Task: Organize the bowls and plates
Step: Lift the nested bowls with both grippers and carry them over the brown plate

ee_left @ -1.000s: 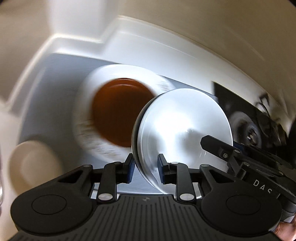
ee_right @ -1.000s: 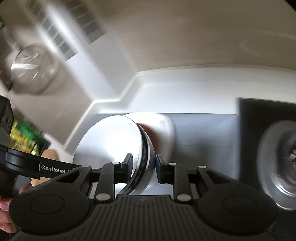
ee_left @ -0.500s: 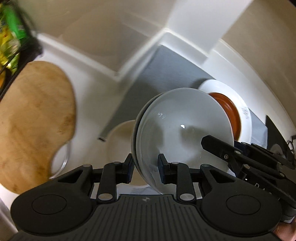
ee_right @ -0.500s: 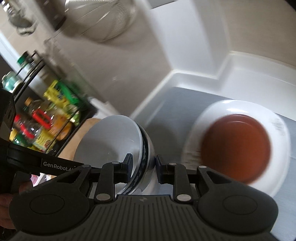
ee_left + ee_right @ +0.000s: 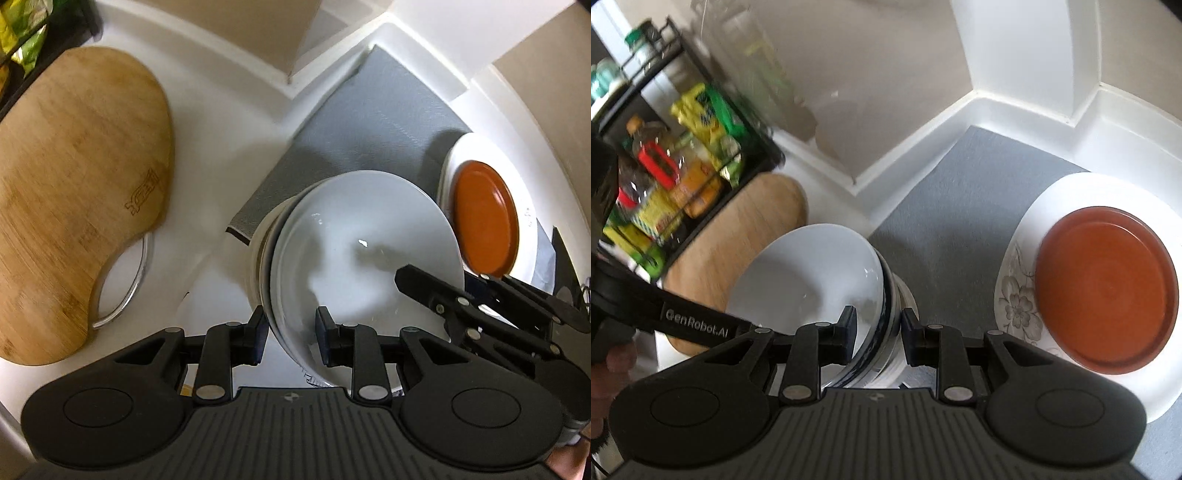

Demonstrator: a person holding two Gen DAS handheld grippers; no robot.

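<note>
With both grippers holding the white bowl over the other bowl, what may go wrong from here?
1. The left gripper and right gripper each pinch only the rim of the white bowl, so uneven motion might tilt or slip it.
2. It sits over the striped bowl below; a hard lowering may knock the two together.
3. The brown plate on the flowered plate is close to the right gripper and could get bumped.
</note>
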